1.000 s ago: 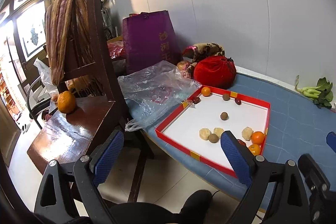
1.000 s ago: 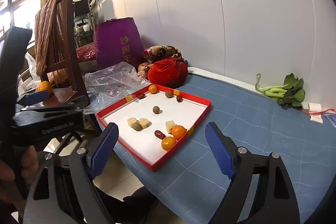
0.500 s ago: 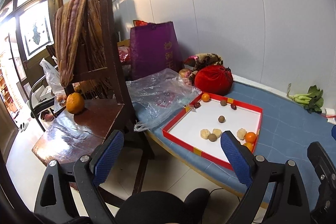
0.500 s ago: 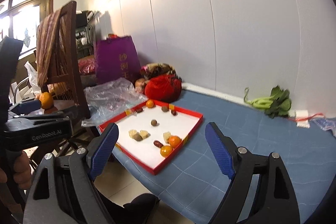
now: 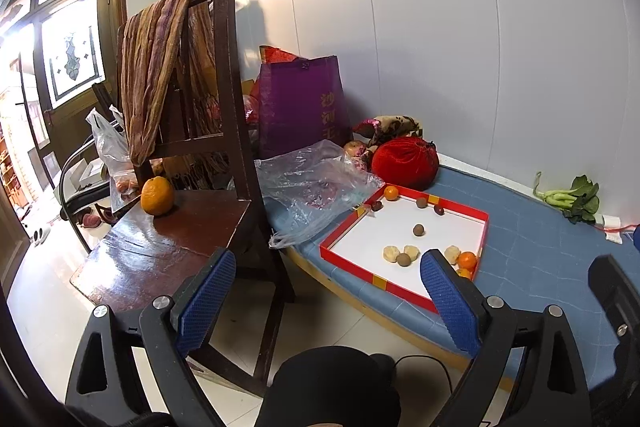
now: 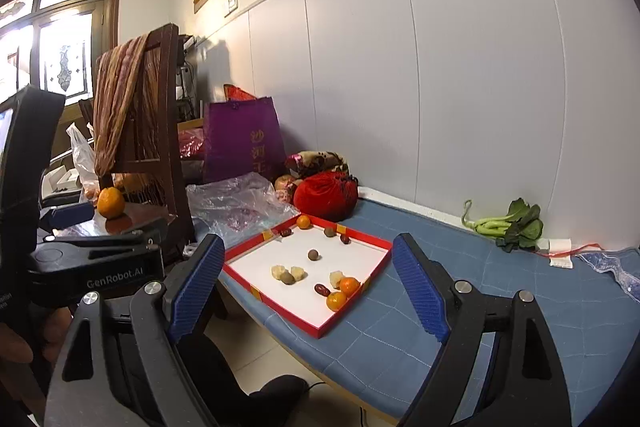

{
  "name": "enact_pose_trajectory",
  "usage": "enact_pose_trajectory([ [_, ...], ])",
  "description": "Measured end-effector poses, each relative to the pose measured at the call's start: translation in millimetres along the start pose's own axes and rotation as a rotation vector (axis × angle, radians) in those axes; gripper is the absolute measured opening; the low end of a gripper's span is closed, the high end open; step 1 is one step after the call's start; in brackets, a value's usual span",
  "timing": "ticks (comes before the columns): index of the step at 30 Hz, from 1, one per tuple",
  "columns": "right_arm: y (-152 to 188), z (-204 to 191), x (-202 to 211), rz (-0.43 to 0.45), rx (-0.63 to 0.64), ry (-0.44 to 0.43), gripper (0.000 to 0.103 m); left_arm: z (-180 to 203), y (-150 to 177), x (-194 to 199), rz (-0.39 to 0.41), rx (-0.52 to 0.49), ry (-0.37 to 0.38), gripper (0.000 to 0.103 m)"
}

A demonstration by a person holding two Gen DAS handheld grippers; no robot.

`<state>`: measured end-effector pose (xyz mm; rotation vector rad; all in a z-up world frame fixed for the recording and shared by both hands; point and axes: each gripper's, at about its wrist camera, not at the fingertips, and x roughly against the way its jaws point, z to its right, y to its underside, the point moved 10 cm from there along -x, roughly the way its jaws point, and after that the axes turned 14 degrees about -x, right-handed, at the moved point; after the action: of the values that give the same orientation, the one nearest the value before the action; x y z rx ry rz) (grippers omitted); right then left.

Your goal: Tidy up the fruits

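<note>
Hovering well back from the shallow red-rimmed white cardboard tray (image 6: 362, 287), both grippers (image 5: 324, 297) (image 6: 308, 287) gaping empty, eyeing small round orange tangerines (image 6: 343, 293) inside its near-right corner: light, soft-skinned, needing gentle side pinching.

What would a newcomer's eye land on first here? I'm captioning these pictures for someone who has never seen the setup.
First the red-rimmed tray at the blue table's near edge, its white floor dotted with small oranges, dark dates and pale fruits. Then a lone large orange on the wooden chair seat to the left. Both open grippers, left and right, hold nothing.
</note>
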<state>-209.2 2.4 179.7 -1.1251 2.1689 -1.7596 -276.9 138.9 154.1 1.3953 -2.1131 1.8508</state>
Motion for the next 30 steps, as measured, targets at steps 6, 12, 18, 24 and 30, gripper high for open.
enact_pose_trajectory([
  [6,0,-12,3,0.002,0.020,-0.003,0.087,-8,5,3,-0.010,0.011,-0.006,0.095],
  [12,4,-26,1,-0.004,0.052,0.001,0.087,-14,9,3,-0.018,0.023,-0.013,0.095],
  [18,6,-27,-4,-0.013,0.049,0.010,0.087,-17,7,-1,-0.004,0.022,-0.017,0.095],
  [24,9,-25,-9,-0.024,0.039,0.014,0.087,-18,5,-3,0.005,0.013,-0.020,0.095],
  [30,10,-23,-14,-0.030,0.038,0.014,0.087,-20,1,-8,0.013,0.005,-0.020,0.095],
])
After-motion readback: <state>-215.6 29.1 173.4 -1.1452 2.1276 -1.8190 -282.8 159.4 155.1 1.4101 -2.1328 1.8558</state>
